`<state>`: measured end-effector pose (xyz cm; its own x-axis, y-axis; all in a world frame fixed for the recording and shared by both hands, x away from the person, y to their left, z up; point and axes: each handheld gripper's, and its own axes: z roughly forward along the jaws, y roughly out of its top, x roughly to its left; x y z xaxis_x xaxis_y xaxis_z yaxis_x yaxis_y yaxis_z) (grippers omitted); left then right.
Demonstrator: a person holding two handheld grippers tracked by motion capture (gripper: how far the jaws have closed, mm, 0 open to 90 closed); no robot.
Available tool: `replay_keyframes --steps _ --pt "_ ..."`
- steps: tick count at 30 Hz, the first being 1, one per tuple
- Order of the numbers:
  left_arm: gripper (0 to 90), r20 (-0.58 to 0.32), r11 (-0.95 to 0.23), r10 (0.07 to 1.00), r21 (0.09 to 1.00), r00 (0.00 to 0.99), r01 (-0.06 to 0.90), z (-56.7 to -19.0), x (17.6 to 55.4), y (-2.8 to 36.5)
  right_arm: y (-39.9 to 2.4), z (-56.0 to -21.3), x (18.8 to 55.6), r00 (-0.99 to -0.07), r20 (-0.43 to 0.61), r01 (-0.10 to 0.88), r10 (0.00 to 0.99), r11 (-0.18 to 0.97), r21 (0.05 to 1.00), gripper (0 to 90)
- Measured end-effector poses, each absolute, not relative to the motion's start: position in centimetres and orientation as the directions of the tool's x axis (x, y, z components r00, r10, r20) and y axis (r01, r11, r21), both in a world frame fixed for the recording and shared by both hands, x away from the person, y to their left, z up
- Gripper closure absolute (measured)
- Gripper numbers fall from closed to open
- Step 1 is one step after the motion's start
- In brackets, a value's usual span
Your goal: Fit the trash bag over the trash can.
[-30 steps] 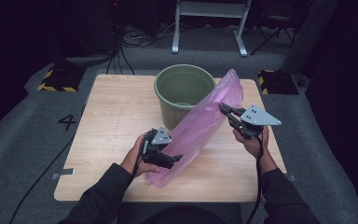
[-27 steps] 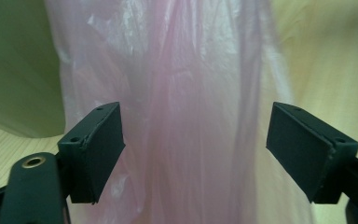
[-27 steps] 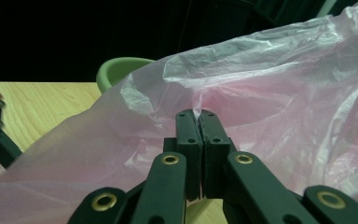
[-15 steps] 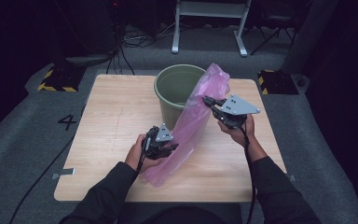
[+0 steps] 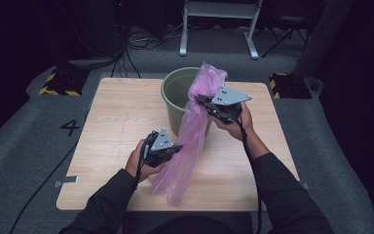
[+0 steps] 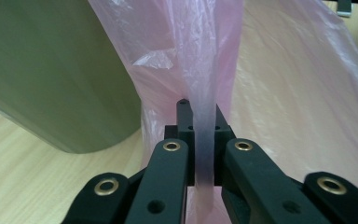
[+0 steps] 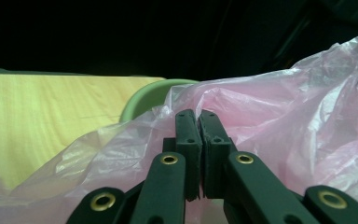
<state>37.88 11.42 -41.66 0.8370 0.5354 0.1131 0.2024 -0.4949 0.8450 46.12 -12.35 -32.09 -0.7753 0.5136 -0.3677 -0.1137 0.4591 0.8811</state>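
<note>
1. the pink plastic bag (image 5: 190,136) hangs stretched between the two grippers over the wooden table (image 5: 117,122), its top edge up by the rim of the green bucket (image 5: 175,92) and its bottom trailing onto the table near the person's side.
2. the left gripper (image 5: 168,150) has just been closing and now pinches a narrow fold of the bag; in the left gripper view the film (image 6: 204,140) runs straight up between the pressed jaws.
3. the right gripper (image 5: 205,103) is pressed together on the bag's upper edge, just beside the bucket's rim; in the right gripper view the plastic (image 7: 261,121) bunches around the shut jaws.
4. to do this step well, i judge both pinches should hold on separate layers, so the mouth can be drawn apart and lowered over the rim without tearing the thin film.
5. keep the pull gentle and even; a light bucket may tip or slide if the bag drags on it.
6. hard to make out: whether each gripper holds one layer or both, where the bag's opening lies, and what is inside the bucket, since the bag covers part of its mouth.
</note>
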Motion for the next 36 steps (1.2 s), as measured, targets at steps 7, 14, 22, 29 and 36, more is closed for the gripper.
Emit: replay_keyframes --steps 7,14,22,29,36 --pt "89.4 0.113 -0.453 0.540 0.874 0.834 0.175 -40.9 37.6 11.8 -12.1 -32.2 48.7 -0.844 -0.227 0.049 0.487 0.490 0.870 77.4" --pt "89.4 0.106 -0.441 0.550 0.879 0.828 0.180 -40.5 37.7 12.3 -12.8 -31.6 49.0 -0.813 -0.224 0.094 0.538 0.500 0.861 41.3" --pt "89.5 0.101 -0.437 0.558 0.879 0.824 0.188 -40.4 37.8 12.6 -15.3 -30.5 48.4 -0.799 -0.184 0.118 0.572 0.450 0.885 31.3" --pt "89.5 0.105 -0.424 0.579 0.885 0.808 0.189 -40.2 37.8 13.3 -16.3 -30.4 47.8 -0.809 -0.208 0.083 0.550 0.457 0.886 53.3" --pt "89.5 0.124 -0.415 0.588 0.894 0.799 0.167 -39.9 37.6 13.3 -15.3 -31.2 48.4 -0.826 -0.236 0.086 0.512 0.528 0.845 85.9"
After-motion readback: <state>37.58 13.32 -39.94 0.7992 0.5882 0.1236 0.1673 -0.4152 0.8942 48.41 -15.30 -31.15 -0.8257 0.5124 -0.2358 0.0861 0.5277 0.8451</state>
